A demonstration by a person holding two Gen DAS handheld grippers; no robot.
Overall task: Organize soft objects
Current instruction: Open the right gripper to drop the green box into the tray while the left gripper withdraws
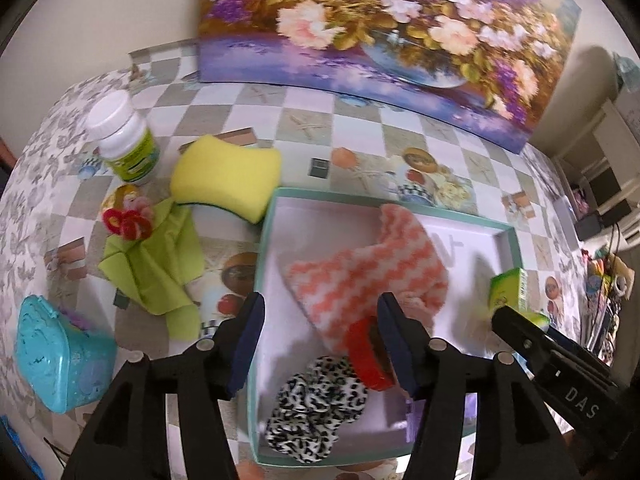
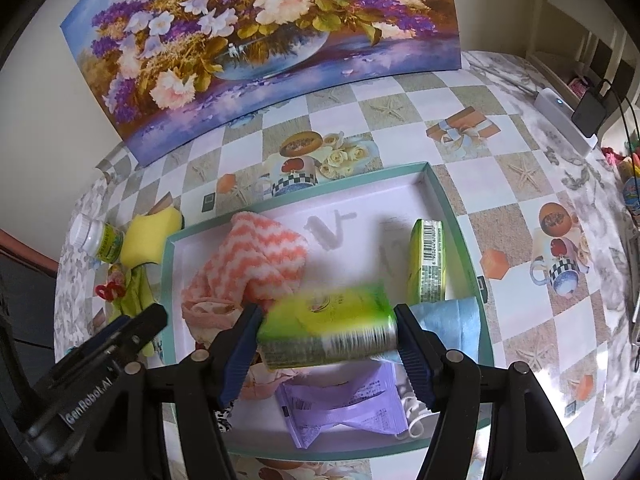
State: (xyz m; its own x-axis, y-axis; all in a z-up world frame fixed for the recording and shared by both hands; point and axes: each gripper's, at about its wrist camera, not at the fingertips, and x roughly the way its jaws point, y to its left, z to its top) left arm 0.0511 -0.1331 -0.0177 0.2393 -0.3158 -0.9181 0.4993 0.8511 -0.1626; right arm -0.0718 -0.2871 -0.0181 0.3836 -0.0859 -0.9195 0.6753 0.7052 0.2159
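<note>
Left wrist: checkered tablecloth (image 1: 360, 128), floral painting (image 1: 400, 20).

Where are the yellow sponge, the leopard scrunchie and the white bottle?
yellow sponge (image 1: 226, 174): left wrist view, middle of its top face.
leopard scrunchie (image 1: 316, 408): left wrist view, centre of the ruffled fabric.
white bottle (image 1: 126, 140): left wrist view, body above the green label.

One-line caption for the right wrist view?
Right hand-held gripper holds a green packet over the teal box containing a pink-striped cloth.
</note>
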